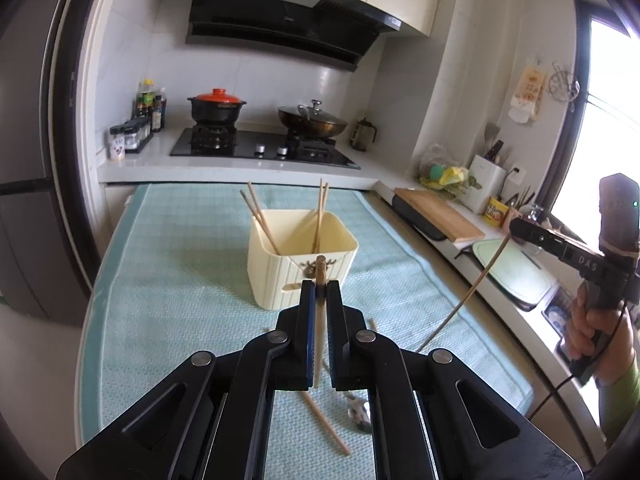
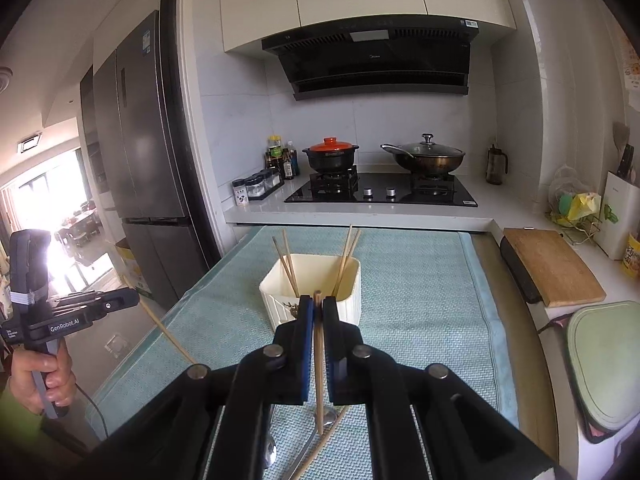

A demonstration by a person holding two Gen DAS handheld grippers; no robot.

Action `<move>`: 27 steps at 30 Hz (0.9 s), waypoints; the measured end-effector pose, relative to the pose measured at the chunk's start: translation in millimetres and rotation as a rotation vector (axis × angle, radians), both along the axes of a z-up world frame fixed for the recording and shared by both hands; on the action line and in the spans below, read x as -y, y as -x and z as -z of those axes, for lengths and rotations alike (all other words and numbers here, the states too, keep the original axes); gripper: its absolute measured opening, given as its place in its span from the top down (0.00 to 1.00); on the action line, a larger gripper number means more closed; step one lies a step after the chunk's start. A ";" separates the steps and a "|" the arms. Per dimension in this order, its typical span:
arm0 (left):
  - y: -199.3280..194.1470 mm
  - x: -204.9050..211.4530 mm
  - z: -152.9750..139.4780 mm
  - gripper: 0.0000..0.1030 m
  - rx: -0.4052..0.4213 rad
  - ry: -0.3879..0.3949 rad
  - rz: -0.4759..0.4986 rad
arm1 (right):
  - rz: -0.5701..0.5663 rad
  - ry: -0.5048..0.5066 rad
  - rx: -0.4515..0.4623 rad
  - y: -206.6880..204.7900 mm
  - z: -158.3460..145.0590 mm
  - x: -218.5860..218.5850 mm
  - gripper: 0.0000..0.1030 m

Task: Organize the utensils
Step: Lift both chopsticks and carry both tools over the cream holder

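Holding one chopstick in each claw, you're roughly midway. Left claw (image 1: 320, 288) is clamped on a chopstick (image 1: 319, 320); right claw (image 2: 318, 304) is clamped on another (image 2: 318, 360). Both are lifted off the desk (image 1: 180, 280), short of the bin (image 1: 280, 276). Four chopsticks already stand in the bin, two per side. Left to do: drop these two in, then a loose chopstick (image 1: 326, 426) & a spoon (image 1: 360, 414) on the desk near you, poss. more hidden under the claws.
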State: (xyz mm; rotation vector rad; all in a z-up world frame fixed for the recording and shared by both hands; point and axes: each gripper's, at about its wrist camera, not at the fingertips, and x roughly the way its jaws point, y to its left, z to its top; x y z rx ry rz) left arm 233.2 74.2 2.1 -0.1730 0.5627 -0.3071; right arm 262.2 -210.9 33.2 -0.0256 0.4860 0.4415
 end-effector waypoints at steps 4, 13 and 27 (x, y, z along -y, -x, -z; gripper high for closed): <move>-2.0 -1.5 -7.1 0.97 0.012 0.011 0.003 | -0.007 0.000 0.008 -2.2 -4.5 -3.0 0.95; -27.9 -7.4 -42.6 0.97 0.087 0.011 -0.013 | -0.019 0.025 0.074 -24.6 -31.1 -22.1 0.95; -132.7 15.0 -63.6 0.97 0.144 -0.043 -0.063 | -0.019 -0.001 0.220 -105.2 -65.0 -74.7 0.95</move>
